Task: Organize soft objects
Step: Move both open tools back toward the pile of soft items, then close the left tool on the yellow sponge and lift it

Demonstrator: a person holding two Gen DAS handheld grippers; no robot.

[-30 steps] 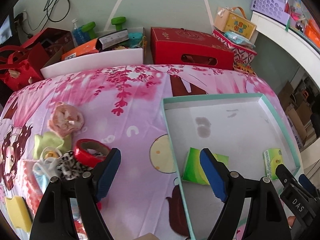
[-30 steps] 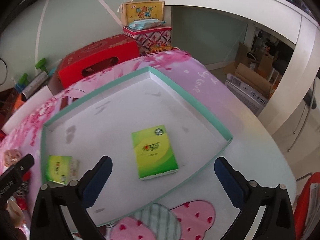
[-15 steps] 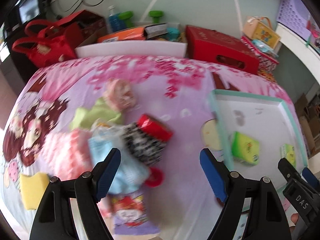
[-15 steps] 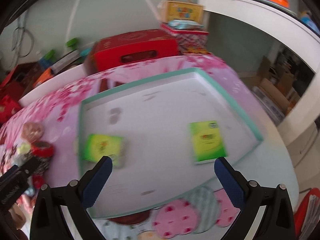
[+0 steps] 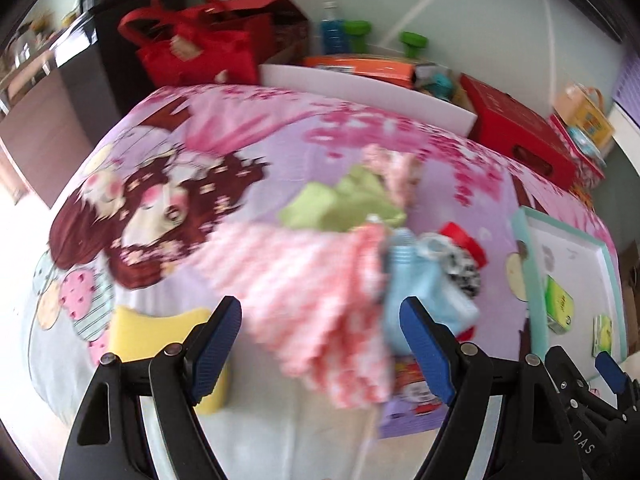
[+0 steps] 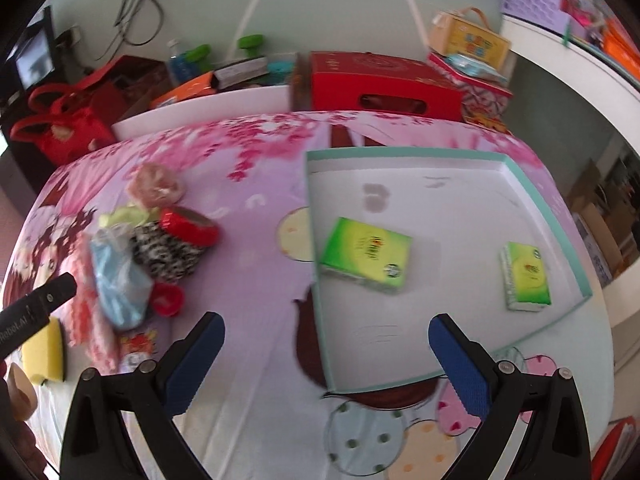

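At the bottom of the left wrist view, the left gripper (image 5: 322, 344) hangs with its blue-padded jaws spread wide and nothing between them. Just beyond them, on the cartoon-print tablecloth (image 5: 168, 176), lies the heap of soft things: a pink-and-white checked cloth (image 5: 312, 292) nearest, blurred, with a pale blue bundle (image 5: 416, 284) touching its right edge and a yellow sponge (image 5: 148, 332) lying apart to the left, partly behind the left finger. Behind the checked cloth sit a light green cloth (image 5: 340, 202) and a pink frilly piece (image 5: 394, 168); a black-and-white patterned item (image 5: 464, 272) and a red tape roll (image 5: 466, 240) crowd the blue bundle's far side.

Low in the right wrist view, the right gripper (image 6: 326, 364) is likewise parted and holds nothing, poised over the near left corner of the teal-rimmed white tray (image 6: 316, 312). Inside the tray lie two green tissue packs, well apart: the larger tissue pack (image 6: 366, 254) near the left wall, the smaller tissue pack (image 6: 526, 276) near the right wall. The same heap shows to the tray's left.

Beyond the table's far edge stand a white board (image 6: 208, 110), a red carton with a handle slot (image 6: 380, 84), a red handbag (image 5: 196, 50), and a yellow carry box (image 6: 468, 42) atop a patterned tin.
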